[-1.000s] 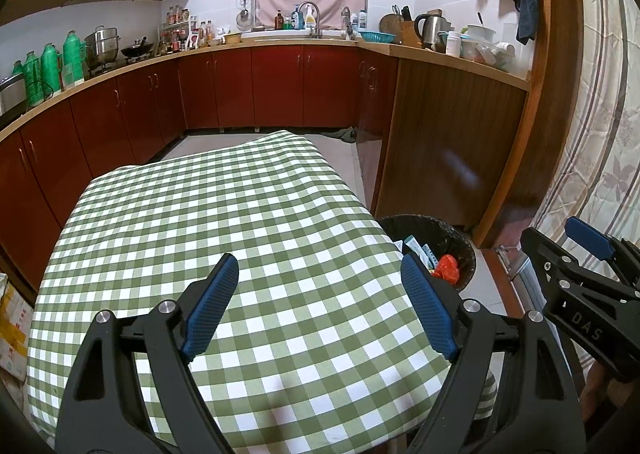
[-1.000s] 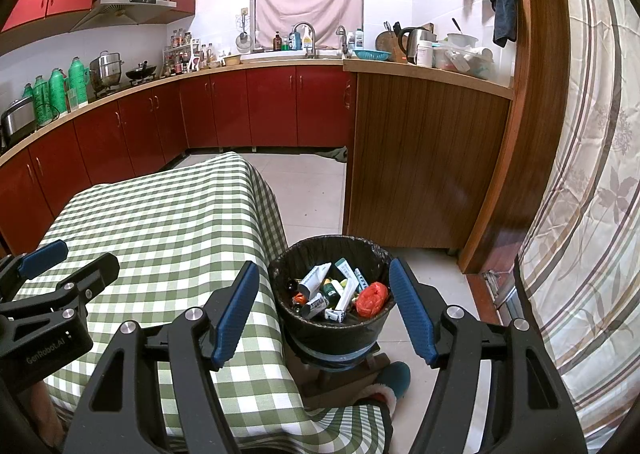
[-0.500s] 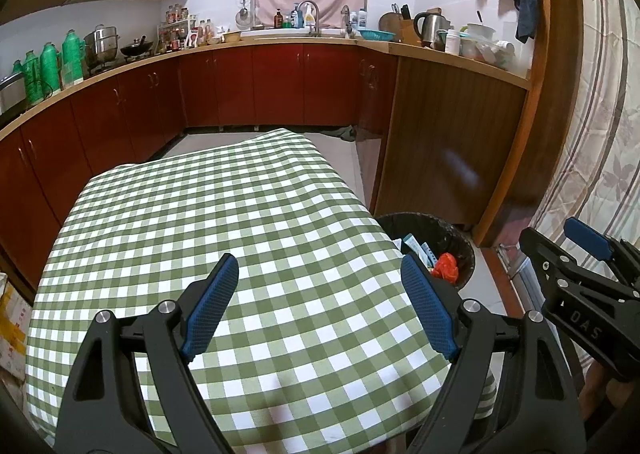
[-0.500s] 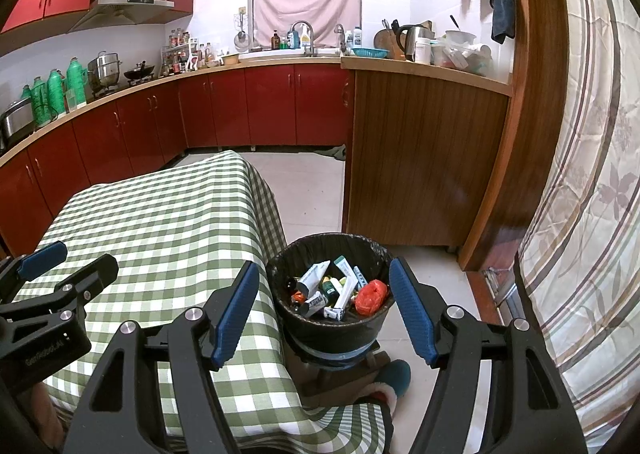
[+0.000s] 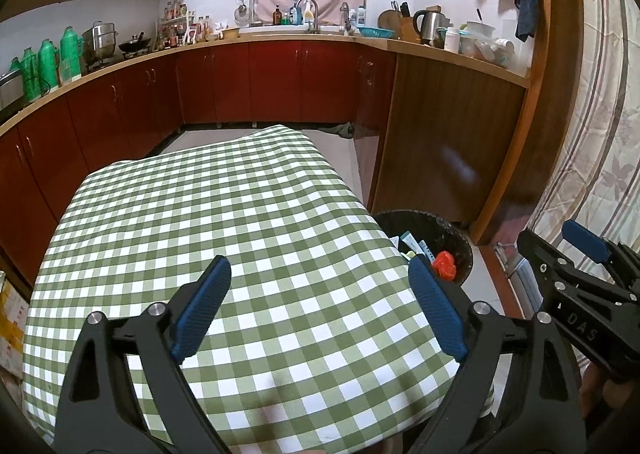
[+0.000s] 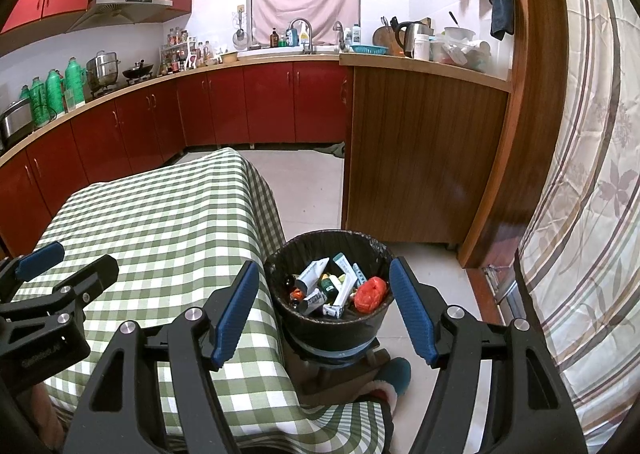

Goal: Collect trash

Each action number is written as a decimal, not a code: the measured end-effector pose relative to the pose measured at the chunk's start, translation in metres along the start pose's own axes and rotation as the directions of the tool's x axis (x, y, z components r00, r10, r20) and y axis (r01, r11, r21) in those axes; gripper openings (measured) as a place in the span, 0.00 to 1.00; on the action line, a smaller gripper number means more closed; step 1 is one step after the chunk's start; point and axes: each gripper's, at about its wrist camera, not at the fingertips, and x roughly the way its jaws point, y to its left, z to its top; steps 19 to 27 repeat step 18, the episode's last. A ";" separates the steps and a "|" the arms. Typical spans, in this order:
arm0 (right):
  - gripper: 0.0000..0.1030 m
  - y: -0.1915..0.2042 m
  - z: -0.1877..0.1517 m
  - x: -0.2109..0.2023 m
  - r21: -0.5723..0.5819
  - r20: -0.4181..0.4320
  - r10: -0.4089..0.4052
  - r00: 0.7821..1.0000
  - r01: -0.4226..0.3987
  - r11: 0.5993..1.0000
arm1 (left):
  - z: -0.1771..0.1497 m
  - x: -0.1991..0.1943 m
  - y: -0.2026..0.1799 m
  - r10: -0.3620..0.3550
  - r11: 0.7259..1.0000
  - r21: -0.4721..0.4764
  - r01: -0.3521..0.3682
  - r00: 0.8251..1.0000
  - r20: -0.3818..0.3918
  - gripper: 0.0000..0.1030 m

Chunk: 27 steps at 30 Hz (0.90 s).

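A black trash bin [image 6: 366, 248] stands on the floor beside the table's right edge, holding several tubes, small bottles and a crumpled red wrapper [image 6: 371, 293]. My right gripper [image 6: 323, 312] hovers above and just short of the bin, open, with nothing between its blue pads. In the left wrist view the bin [image 5: 450, 236] shows partly behind the table edge. My left gripper [image 5: 320, 308] is open over the green-checked tablecloth [image 5: 224, 222], holding nothing. No loose trash shows on the cloth.
A wooden counter end [image 6: 424, 158] stands behind the bin, and a striped curtain [image 6: 580, 214] hangs on the right. Red cabinets [image 5: 120, 110] line the far wall. A slippered foot [image 6: 394, 374] rests by the bin's stand. Tiled floor [image 6: 312, 190] lies beyond the table.
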 end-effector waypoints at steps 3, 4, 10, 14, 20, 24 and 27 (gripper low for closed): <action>0.64 0.001 -0.002 0.002 -0.001 -0.003 0.000 1.000 0.000 1.000 | 0.000 0.002 -0.001 0.001 1.000 0.004 -0.001 1.000 -0.003 0.90; 0.65 0.001 -0.002 0.002 -0.002 -0.004 -0.001 1.000 0.001 1.000 | 0.000 0.002 -0.001 0.001 1.000 0.003 -0.001 1.000 -0.002 0.91; 0.65 0.004 -0.003 0.006 -0.004 -0.013 -0.001 1.000 0.000 1.000 | -0.001 0.001 0.001 0.021 1.000 0.005 -0.021 0.999 0.024 0.91; 0.69 0.013 -0.001 0.009 -0.017 -0.020 0.013 1.000 -0.013 1.000 | 0.001 0.012 0.012 0.031 0.999 -0.013 -0.031 0.999 -0.021 0.91; 0.74 0.037 0.006 0.018 -0.054 -0.035 0.063 0.997 -0.065 0.996 | 0.000 0.031 0.047 0.043 0.998 -0.052 -0.048 0.995 -0.093 0.91; 0.74 0.037 0.006 0.018 -0.054 -0.035 0.063 0.997 -0.065 0.996 | 0.000 0.031 0.047 0.043 0.998 -0.052 -0.048 0.995 -0.093 0.91; 0.74 0.037 0.006 0.018 -0.054 -0.035 0.063 0.997 -0.065 0.996 | 0.000 0.031 0.047 0.043 0.998 -0.052 -0.048 0.995 -0.093 0.91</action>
